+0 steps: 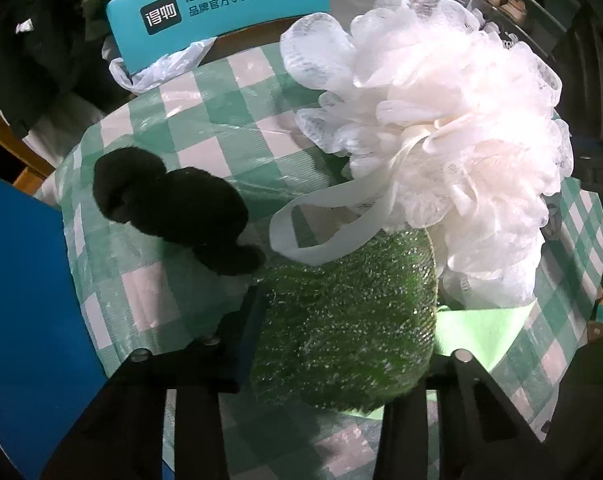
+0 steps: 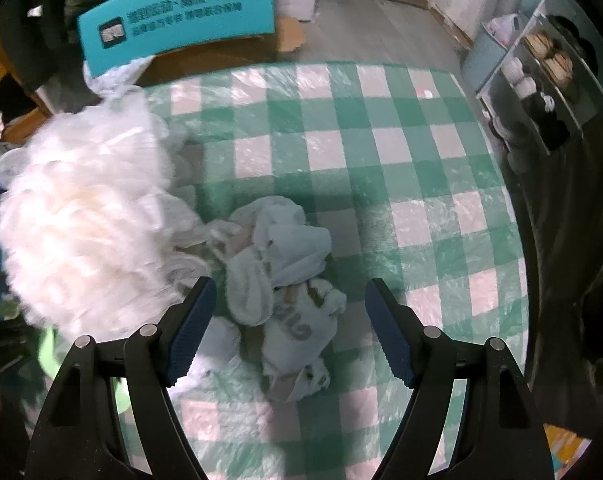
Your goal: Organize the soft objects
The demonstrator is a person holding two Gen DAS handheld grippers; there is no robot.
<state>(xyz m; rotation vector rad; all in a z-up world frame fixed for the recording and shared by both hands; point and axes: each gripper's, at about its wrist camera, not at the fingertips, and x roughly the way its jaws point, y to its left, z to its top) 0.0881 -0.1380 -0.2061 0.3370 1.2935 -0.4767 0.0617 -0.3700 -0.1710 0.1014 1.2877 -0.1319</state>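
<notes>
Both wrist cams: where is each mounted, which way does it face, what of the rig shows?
Left wrist: on the left tongs, looking forward and down at the checked tablecloth; its black fingers clamp a green scrubber, with a black plush beyond.
Right wrist: on the right tongs, looking down at crumpled white socks; blue pads spread wide around them.
Shared: the white bath pouf, teal sign and tablecloth.
</notes>
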